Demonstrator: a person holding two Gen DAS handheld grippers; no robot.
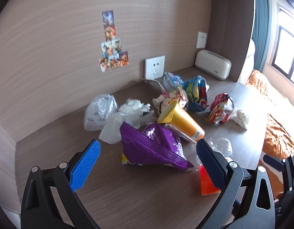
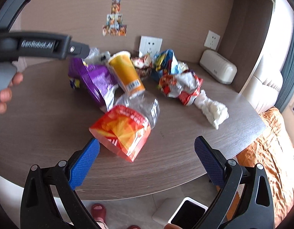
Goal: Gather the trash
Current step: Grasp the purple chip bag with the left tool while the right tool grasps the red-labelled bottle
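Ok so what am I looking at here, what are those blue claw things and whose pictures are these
Those are two hand-held grabbers, one in each of a person's hands, each with a camera looking out along its blue fingers. One picture is from the left tool, the other from the right tool; both are open and hold nothing. On the table lies trash: a purple bag, a yellow cup on its side, an orange packet, crumpled tissue. A white bin stands on the floor.
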